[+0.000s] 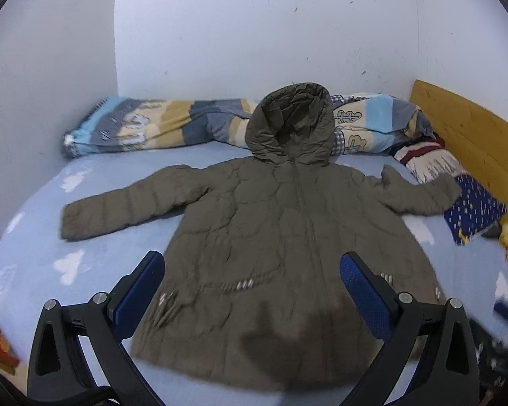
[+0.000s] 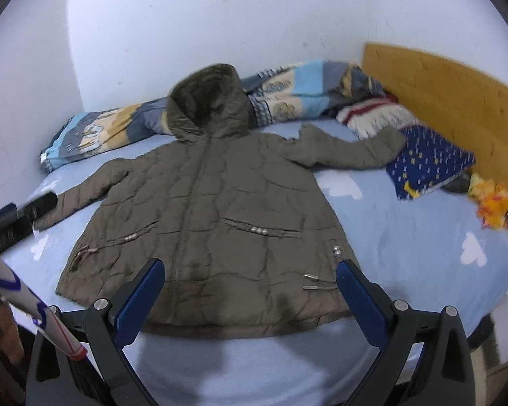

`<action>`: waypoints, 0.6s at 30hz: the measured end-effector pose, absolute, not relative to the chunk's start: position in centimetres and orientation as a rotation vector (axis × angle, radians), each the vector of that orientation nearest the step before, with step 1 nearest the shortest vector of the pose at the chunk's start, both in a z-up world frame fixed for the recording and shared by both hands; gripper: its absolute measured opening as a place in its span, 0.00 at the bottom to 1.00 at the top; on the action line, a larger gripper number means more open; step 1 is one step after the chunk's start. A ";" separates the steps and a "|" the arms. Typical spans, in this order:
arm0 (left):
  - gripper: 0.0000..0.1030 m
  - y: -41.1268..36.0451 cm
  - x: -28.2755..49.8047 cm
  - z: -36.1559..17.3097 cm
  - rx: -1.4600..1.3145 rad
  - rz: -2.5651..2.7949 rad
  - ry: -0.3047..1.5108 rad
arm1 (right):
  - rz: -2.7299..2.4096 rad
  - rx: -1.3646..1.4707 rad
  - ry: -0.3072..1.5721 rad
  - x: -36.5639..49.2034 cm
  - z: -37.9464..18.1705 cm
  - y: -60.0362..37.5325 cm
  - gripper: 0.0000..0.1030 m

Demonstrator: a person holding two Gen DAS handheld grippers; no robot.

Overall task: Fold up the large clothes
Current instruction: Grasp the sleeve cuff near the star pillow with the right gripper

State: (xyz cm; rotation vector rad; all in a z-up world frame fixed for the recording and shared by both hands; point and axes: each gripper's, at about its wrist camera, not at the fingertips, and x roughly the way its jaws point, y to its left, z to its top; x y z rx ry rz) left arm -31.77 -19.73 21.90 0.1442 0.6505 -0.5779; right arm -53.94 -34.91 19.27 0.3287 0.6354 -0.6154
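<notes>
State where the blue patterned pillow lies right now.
In both views the blue patterned pillow lies at the bed's right, beside the wooden headboard, touching the jacket's outstretched sleeve cuff.

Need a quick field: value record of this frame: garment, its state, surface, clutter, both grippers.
garment: olive hooded jacket
state: spread flat, front up, zipped, both sleeves out, unfolded
hood: propped against rolled quilt
surface: light blue bed sheet
clutter: blue patterned pillow touching one cuff; wooden headboard
left gripper: open, above the hem, holding nothing
right gripper: open, above the hem, holding nothing
</notes>
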 end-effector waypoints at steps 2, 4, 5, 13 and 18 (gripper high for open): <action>1.00 -21.9 -28.2 21.3 0.156 -0.560 0.662 | -0.628 0.388 0.651 -53.7 18.5 -37.4 1.00; 1.00 -23.9 -25.5 19.8 0.182 -0.560 0.679 | -0.643 0.426 0.661 -53.4 17.9 -39.6 1.00; 1.00 -24.7 -24.3 18.6 0.193 -0.563 0.680 | -0.647 0.438 0.668 -53.2 17.7 -40.3 1.00; 1.00 -26.0 -18.9 13.3 0.210 -0.553 0.827 | -0.619 0.640 0.666 -52.5 16.5 -51.7 1.00; 1.00 -25.6 -18.4 13.3 0.229 -0.549 0.825 | -0.649 0.761 0.583 -53.0 16.9 -62.4 0.92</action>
